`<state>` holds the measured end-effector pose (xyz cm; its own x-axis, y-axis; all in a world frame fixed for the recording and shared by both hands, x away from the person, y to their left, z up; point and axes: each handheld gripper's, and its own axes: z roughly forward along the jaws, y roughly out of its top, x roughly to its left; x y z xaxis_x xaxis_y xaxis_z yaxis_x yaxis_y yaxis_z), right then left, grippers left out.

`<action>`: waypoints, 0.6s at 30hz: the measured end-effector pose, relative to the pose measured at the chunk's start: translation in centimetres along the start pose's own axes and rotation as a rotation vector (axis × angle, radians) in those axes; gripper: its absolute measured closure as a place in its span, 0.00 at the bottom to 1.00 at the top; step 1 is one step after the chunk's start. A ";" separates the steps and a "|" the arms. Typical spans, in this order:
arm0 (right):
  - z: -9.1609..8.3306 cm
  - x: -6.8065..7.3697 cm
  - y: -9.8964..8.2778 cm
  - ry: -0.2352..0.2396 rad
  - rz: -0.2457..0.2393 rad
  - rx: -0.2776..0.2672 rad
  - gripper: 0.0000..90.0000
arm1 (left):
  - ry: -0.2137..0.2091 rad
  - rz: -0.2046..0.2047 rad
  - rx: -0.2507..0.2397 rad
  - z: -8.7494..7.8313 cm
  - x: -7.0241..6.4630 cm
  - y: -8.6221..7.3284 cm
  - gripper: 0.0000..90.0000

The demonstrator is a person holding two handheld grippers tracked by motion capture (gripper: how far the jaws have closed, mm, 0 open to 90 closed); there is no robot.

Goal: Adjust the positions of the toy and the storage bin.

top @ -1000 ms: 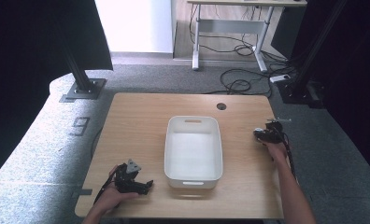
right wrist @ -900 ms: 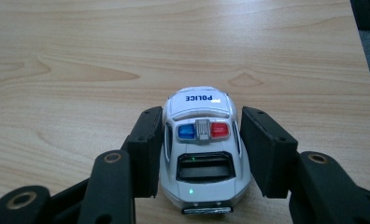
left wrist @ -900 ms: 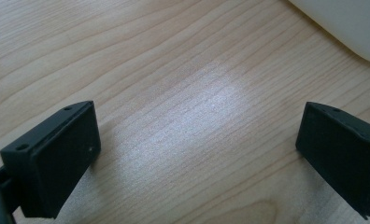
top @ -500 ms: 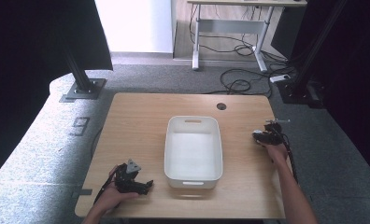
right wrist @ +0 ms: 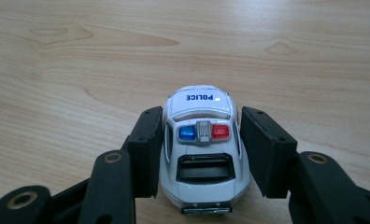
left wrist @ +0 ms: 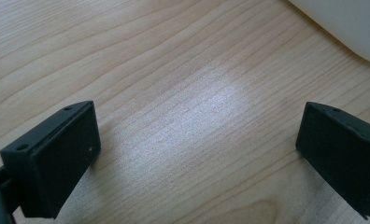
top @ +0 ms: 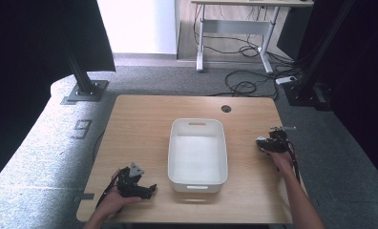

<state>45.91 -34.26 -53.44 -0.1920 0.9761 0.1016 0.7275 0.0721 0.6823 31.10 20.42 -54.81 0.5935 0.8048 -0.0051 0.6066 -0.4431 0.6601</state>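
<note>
A white toy police car (right wrist: 201, 144) with blue and red roof lights sits on the wooden table, nose pointing away. My right gripper (right wrist: 197, 140) is shut on it, one black pad against each flank. In the high view that right gripper (top: 268, 143) is at the table's right side, level with the middle of the white bin (top: 196, 126). My left gripper (top: 146, 190) rests near the front left edge, held by a hand. Its jaws stand wide open over bare wood (left wrist: 197, 149).
The white rectangular bin stands in the middle of the table, and its corner (left wrist: 351, 23) lies close ahead of the left gripper. A round cable hole (top: 226, 109) is at the back right. Beyond the table are a desk frame and loose cables on the floor.
The right gripper with the car has edged slightly toward the near side of the table. The left gripper has stayed put.
</note>
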 end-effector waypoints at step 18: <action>-1.0 1.7 -1.2 -0.001 -0.035 0.006 0.56 | -0.001 0.001 0.000 0.0 0.0 0.0 0.00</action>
<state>44.05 -32.88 -53.41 -0.2170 0.9731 0.0772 0.7240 0.1074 0.6814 31.10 20.41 -54.81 0.5948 0.8038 -0.0051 0.6059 -0.4441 0.6600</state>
